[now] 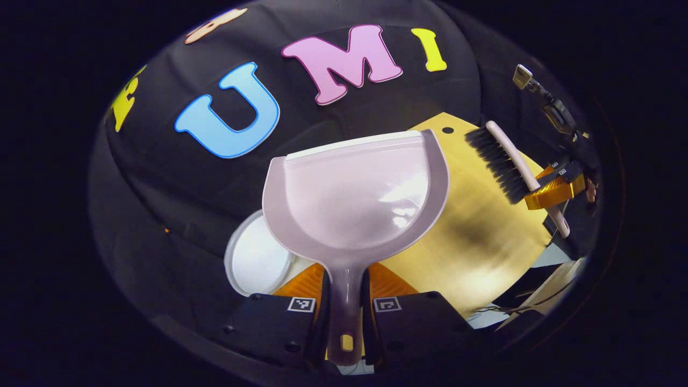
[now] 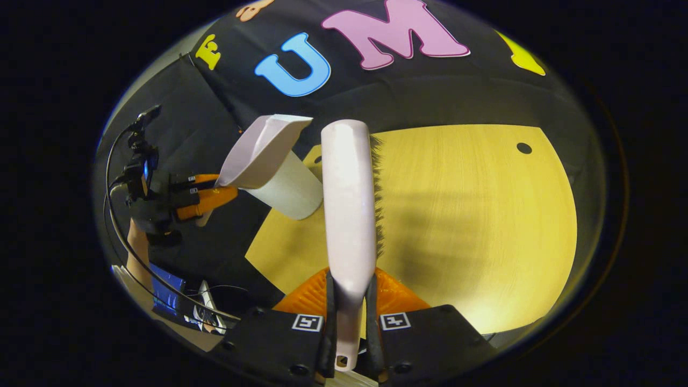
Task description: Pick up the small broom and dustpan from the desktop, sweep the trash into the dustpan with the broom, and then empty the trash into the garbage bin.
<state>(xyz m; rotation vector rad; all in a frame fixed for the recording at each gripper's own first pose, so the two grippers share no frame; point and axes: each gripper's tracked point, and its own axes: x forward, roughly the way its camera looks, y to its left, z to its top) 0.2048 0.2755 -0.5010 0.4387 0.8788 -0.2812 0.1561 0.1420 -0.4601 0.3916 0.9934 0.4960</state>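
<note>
- Left tool (image 1: pixel 345 317), seen in the left gripper view: clamped on the handle of the dustpan (image 1: pixel 355 196), both fingers pressed against it.
- Dustpan held up off the tabletop (image 1: pixel 484 236), pan facing the camera, no trash visible inside.
- Just below and left of the pan: white round bin (image 1: pixel 255 260), partly covered by the pan's edge, standing off the tabletop's left edge.
- Farther right in the same view: right tool (image 1: pixel 553 188) gripping the broom (image 1: pixel 505 161), black bristles pointing left, above the tabletop.
- Right tool (image 2: pixel 349 322), seen in the right gripper view: closed on the broom (image 2: pixel 349 204) handle, both fingers against it, broom pointing straight away, bristles along its right side.
- Beyond the broom: bare yellow tabletop (image 2: pixel 473 215).
- Farther left: dustpan (image 2: pixel 263 150) tilted over the bin (image 2: pixel 290 188), mouth end raised, held by the left tool (image 2: pixel 212 196).
</note>
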